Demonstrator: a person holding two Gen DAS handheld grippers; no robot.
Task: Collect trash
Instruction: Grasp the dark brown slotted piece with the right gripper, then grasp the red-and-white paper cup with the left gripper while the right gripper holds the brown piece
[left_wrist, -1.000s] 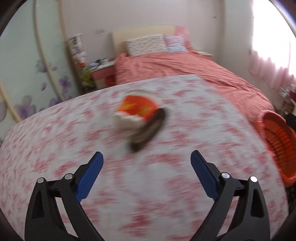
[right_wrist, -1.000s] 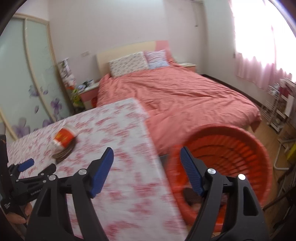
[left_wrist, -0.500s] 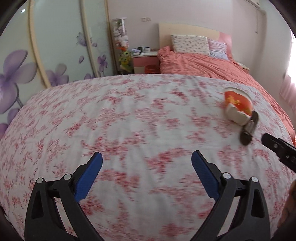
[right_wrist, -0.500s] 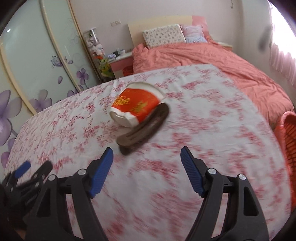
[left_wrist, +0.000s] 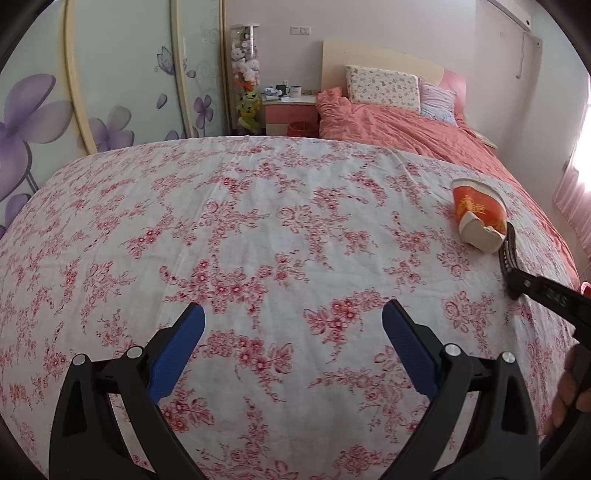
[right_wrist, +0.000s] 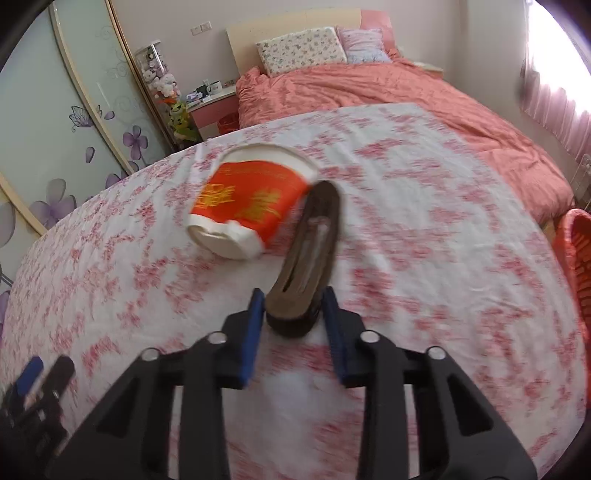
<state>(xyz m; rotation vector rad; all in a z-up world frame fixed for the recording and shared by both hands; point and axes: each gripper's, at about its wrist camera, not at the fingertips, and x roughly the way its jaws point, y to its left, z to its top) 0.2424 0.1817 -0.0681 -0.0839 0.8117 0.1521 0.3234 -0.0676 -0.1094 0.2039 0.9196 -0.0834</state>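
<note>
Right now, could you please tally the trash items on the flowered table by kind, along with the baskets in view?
Paper cup: 1, crushed, on its side
Brown peel: 1, its near end between the right gripper fingers
Orange basket: 1, at the table's right edge
Total: 3

Orange-and-white paper cup (right_wrist: 247, 206) (gold print), brown peel (right_wrist: 308, 266), red-floral white cloth (left_wrist: 258, 236)

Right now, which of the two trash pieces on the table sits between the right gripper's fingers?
The dark brown peel, its near end between the right gripper fingers. The crushed red paper cup lies beyond, on its side, ungripped.
</note>
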